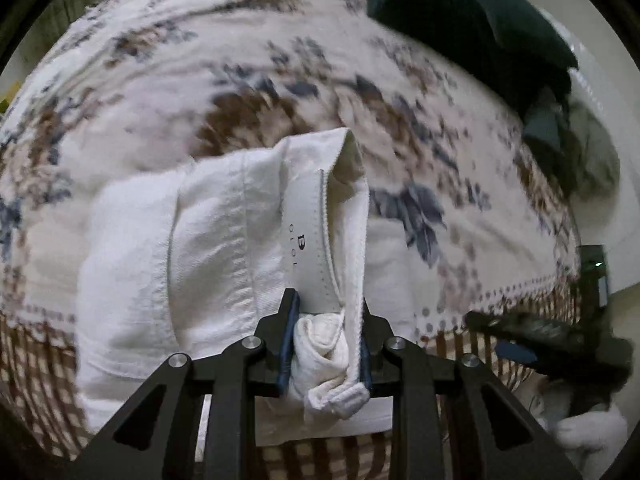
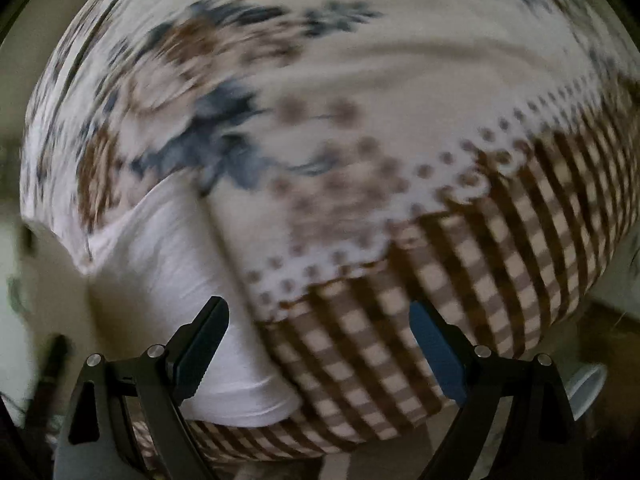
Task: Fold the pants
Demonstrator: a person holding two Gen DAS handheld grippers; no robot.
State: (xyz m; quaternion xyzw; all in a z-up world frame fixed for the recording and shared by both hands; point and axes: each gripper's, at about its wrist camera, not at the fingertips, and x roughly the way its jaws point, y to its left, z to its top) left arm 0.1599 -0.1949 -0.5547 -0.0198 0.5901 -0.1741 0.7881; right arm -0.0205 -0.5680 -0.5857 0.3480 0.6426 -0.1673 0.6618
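Observation:
White pants (image 1: pixel 208 248) lie in a folded bundle on a floral bedsheet (image 1: pixel 248 60). My left gripper (image 1: pixel 326 320) is shut on the pants' waistband, with bunched white cloth squeezed between its blue-padded fingers (image 1: pixel 290 336). A printed label strip shows on the waistband. My right gripper (image 2: pixel 320 320) is open and empty, over the bed's checked edge; it also shows at the right of the left wrist view (image 1: pixel 552 340). In the blurred right wrist view, a white part of the pants (image 2: pixel 192 280) lies by the left finger (image 2: pixel 204 336).
A dark green garment pile (image 1: pixel 472 20) lies at the bed's far right corner. The sheet's brown checked border (image 2: pixel 460 280) hangs over the near edge. A white object (image 2: pixel 588 384) sits on the floor at lower right.

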